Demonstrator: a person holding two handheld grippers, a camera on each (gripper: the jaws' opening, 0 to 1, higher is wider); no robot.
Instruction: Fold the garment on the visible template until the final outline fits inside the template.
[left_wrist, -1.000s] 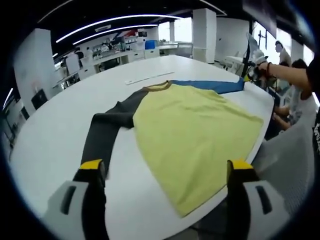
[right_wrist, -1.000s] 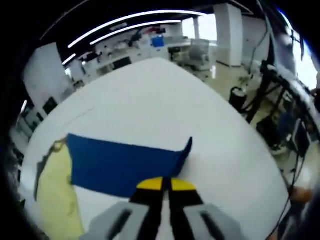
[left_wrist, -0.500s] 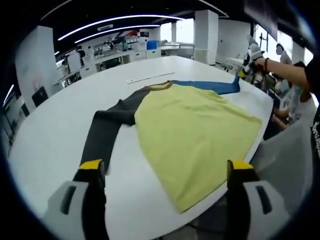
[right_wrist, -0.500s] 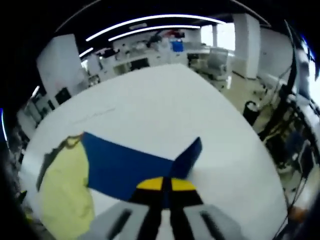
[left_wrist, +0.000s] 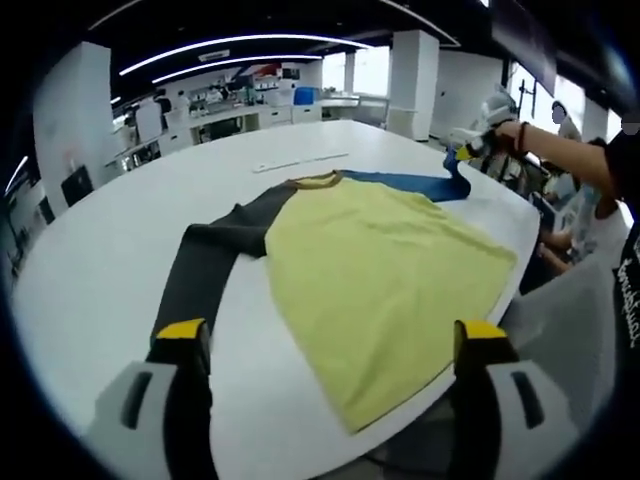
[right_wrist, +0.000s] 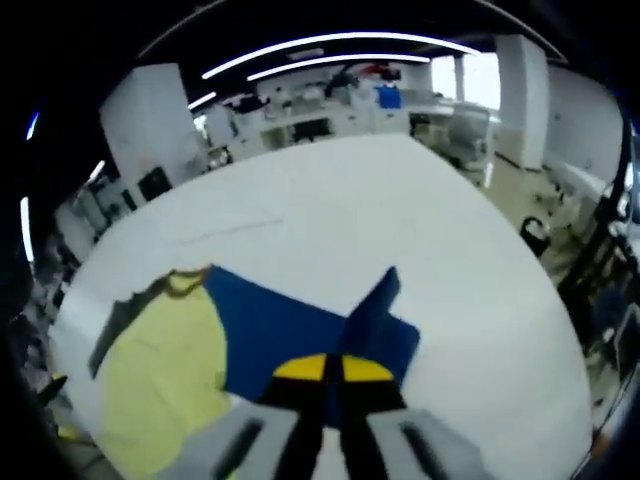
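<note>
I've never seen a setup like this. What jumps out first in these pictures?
A long-sleeved shirt lies spread on the white table, its yellow body reaching the near edge. One sleeve is dark grey, running toward the open left gripper. The other, the blue sleeve, is pinched at its end by the right gripper and lifted off the table, partly folded back.

1. The left gripper view looks from the near edge of the white surface (left_wrist: 90, 270), low and forward, across the whole garment (left_wrist: 380, 270).
2. The right gripper view sits close above the blue sleeve (right_wrist: 290, 330), facing across the surface.
3. Both views share the garment and the surface.
</note>
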